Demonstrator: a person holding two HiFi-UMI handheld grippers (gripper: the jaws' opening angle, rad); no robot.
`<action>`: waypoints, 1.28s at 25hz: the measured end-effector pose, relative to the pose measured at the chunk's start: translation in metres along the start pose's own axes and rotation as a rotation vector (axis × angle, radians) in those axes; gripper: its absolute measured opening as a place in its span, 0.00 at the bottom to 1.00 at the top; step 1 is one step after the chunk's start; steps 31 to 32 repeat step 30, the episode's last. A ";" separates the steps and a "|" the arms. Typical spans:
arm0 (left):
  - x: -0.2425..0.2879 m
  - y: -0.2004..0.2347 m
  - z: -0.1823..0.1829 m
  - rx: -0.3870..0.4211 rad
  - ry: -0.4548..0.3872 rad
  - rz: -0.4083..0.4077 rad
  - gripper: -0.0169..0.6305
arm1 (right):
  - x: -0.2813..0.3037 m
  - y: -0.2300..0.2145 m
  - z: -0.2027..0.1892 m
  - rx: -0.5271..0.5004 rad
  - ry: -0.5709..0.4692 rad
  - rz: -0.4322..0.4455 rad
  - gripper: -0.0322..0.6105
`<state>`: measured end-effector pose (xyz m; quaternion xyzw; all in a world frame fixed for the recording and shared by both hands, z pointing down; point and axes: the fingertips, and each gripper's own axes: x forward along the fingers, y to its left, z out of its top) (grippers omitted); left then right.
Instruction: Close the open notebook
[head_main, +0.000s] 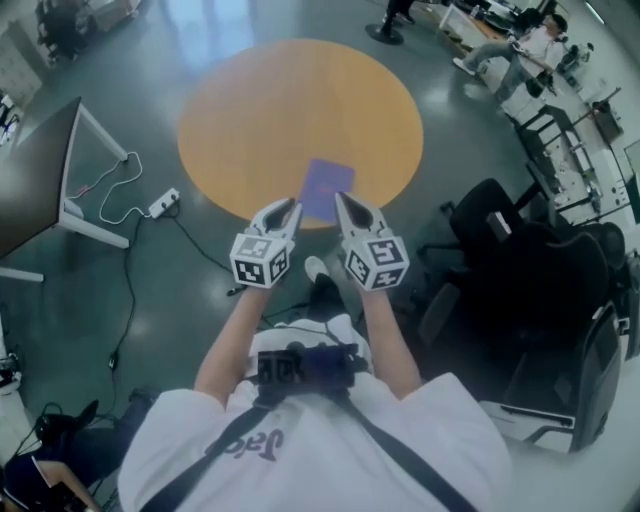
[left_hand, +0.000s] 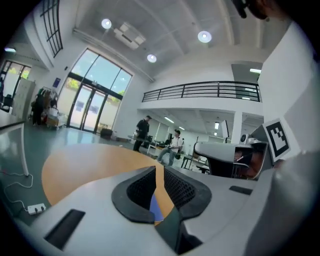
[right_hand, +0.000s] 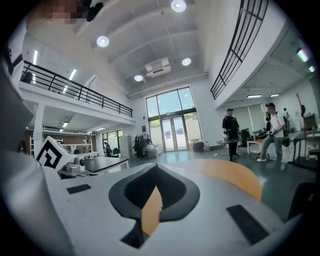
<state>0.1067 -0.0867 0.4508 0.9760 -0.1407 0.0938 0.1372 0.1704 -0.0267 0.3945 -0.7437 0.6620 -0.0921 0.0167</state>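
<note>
A purple notebook (head_main: 327, 190) lies shut and flat near the front edge of the round orange table (head_main: 260, 110). Both grippers are held up close to the head camera, over that front edge and apart from the notebook. My left gripper (head_main: 290, 208) has its jaws a narrow slit apart with nothing between them; through the slit (left_hand: 159, 170) show the table (left_hand: 85, 167) and a blue sliver of the notebook (left_hand: 154, 207). My right gripper (head_main: 342, 200) is shut and empty, its jaw tips (right_hand: 156, 167) meeting above the orange table (right_hand: 235, 177).
A dark desk (head_main: 35, 170) stands at the left, with a white power strip (head_main: 163, 204) and cables on the floor beside it. Black office chairs (head_main: 500, 230) crowd the right. People (left_hand: 142, 131) stand and sit at desks far behind the table.
</note>
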 end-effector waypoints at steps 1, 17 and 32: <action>-0.008 -0.002 0.008 0.019 -0.022 0.010 0.11 | -0.003 0.009 0.006 -0.008 -0.009 -0.002 0.07; -0.087 -0.024 0.049 0.113 -0.186 0.106 0.04 | -0.042 0.061 0.020 -0.064 -0.075 -0.068 0.07; -0.081 -0.030 0.044 0.121 -0.171 0.083 0.04 | -0.041 0.056 0.016 -0.087 -0.061 -0.107 0.07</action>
